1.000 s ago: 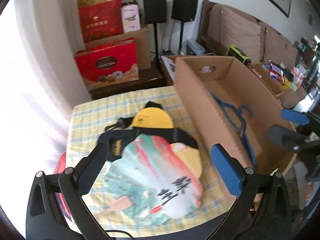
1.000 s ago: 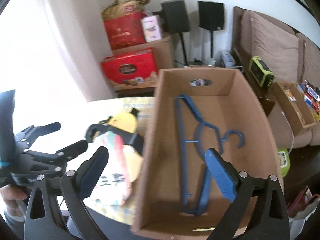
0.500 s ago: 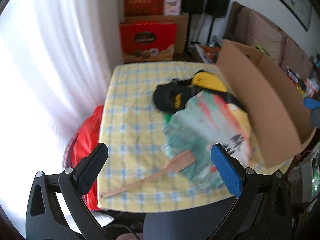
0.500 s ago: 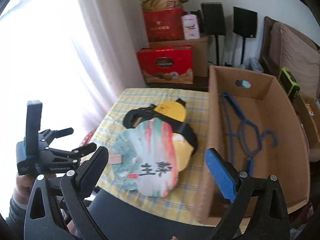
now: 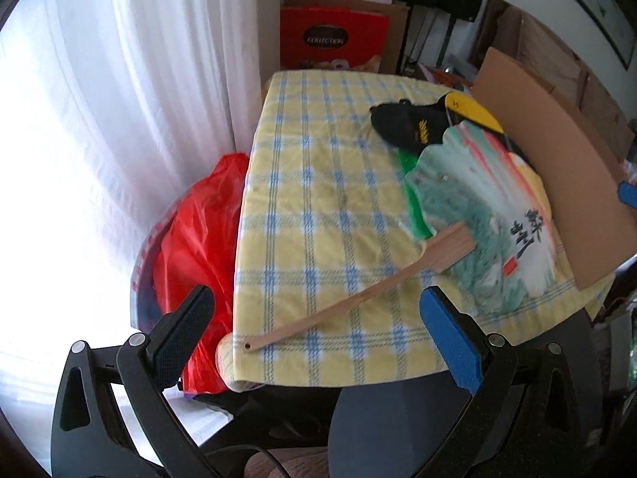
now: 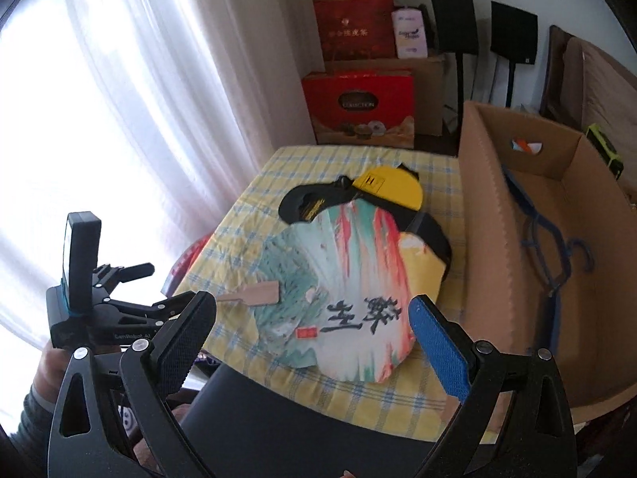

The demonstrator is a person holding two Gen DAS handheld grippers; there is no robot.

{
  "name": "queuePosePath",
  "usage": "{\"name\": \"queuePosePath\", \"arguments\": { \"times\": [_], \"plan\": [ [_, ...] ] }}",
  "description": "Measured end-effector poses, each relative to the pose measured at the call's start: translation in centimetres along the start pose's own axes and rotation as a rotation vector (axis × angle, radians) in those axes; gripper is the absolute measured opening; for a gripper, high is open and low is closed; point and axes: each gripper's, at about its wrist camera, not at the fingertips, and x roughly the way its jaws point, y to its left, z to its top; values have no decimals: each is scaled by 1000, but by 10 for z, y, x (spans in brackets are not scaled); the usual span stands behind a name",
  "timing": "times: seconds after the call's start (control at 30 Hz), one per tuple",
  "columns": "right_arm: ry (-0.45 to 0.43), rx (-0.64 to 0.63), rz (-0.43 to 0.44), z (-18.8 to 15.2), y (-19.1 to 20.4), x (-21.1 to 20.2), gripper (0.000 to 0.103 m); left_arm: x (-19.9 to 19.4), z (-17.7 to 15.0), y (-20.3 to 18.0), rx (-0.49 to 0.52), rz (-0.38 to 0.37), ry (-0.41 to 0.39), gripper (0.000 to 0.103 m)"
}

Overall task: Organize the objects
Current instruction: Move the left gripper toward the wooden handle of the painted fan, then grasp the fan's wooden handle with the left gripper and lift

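Note:
A painted paper fan (image 5: 477, 207) with a long wooden handle (image 5: 358, 302) lies on the yellow checked tablecloth (image 5: 318, 159). It partly covers a black and yellow cap (image 5: 410, 127). My left gripper (image 5: 314, 334) is open at the table's near edge, and the handle's end lies between its fingers. In the right wrist view the fan (image 6: 346, 286) and the cap (image 6: 382, 187) sit beside a cardboard box (image 6: 477, 239) holding a blue hanger (image 6: 537, 231). My right gripper (image 6: 314, 322) is open and empty above the near table edge. The left gripper (image 6: 171, 283) shows at the left, held by a hand.
A red plastic bag (image 5: 195, 239) sits on the floor left of the table by the white curtain (image 5: 119, 119). A dark chair back (image 5: 398, 418) stands just in front of the table. Red gift boxes (image 6: 358, 99) and black speakers (image 6: 454, 20) stand behind.
My left gripper has drawn back and swung left, from over the fan to the handle's end. My right gripper has pulled back from above the box toward the table's near edge.

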Motion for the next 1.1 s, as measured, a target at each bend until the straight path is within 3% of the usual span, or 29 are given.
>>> {"name": "queuePosePath", "arguments": {
  "times": [0.2, 0.47, 0.6, 0.73, 0.83, 0.9, 0.97, 1.03, 1.1],
  "plan": [
    [39, -8, -35, -17, 0, 24, 99, 6, -10, -5, 45, -14, -9, 103],
    [97, 13, -56, -37, -10, 45, 99, 11, -9, -33, 179, -45, -37, 97],
    [110, 29, -48, -41, -14, 48, 98, 20, -7, -43, 234, -43, -21, 83],
    [114, 31, -44, -43, -13, 47, 98, 27, -5, -51, 281, -39, -7, 79],
    [121, 44, -28, -43, -15, 47, 98, 33, -4, -54, 311, -26, 9, 64],
    [124, 61, -13, -44, -17, 48, 98, 39, -4, -55, 327, -27, 30, 46],
    [128, 70, -5, -43, -18, 48, 98, 43, -5, -55, 347, -29, 43, 40],
    [130, 71, -2, -43, -18, 49, 98, 42, -5, -55, 360, -35, 37, 28],
    [136, 77, 11, -43, -18, 50, 98, 40, -6, -56, 370, -30, 35, 26]
  ]
}}
